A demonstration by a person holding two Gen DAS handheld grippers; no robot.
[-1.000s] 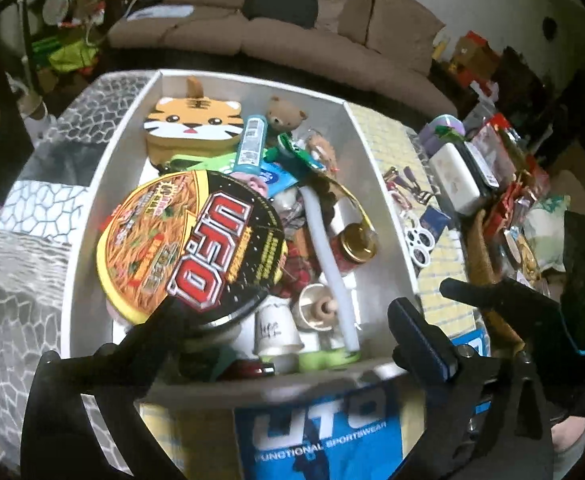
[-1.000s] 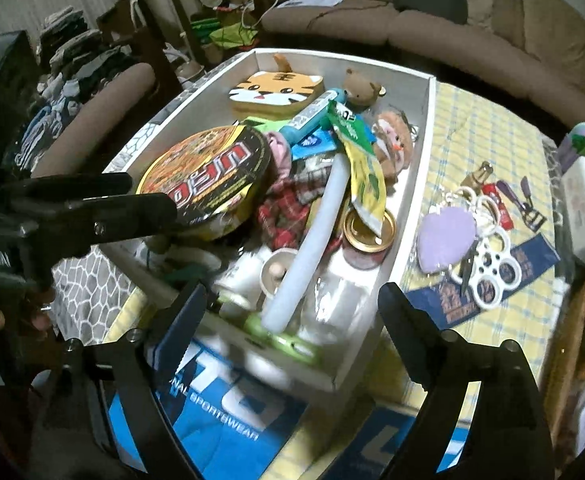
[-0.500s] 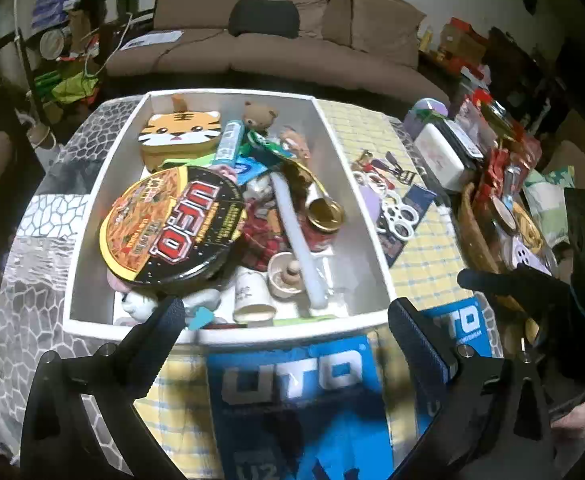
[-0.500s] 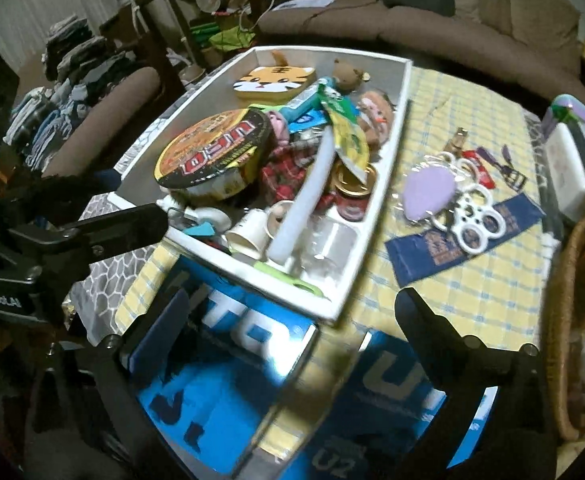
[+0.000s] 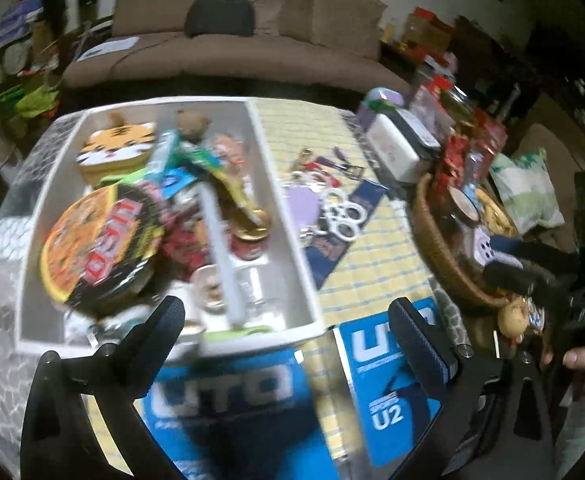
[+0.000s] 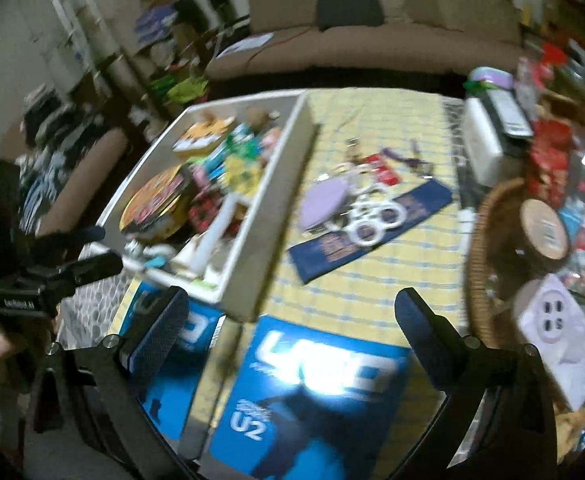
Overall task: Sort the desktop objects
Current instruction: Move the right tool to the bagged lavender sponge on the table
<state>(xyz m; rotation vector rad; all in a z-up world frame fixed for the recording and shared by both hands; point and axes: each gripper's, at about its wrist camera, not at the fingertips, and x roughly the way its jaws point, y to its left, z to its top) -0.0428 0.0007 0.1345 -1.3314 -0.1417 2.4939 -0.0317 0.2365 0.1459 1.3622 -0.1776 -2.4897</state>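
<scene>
White sorting box (image 5: 288,216), crammed with objects, lies just beyond the left gripper (image 5: 288,320), whose jaws are spread and empty. Right gripper (image 6: 292,312), likewise spread, hovers above blue packets (image 6: 316,392) on the yellow-checked tabletop (image 6: 372,280). A brown sofa (image 5: 232,52) stands behind.

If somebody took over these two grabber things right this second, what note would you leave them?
Left gripper: fingers open, holding nothing.
Right gripper: fingers open, holding nothing.
The white box already holds the noodle bowl, tiger case and other small things.
Still loose on the checked cloth: purple heart, white rings, dark blue strip, and blue UTO packs in front.
</scene>
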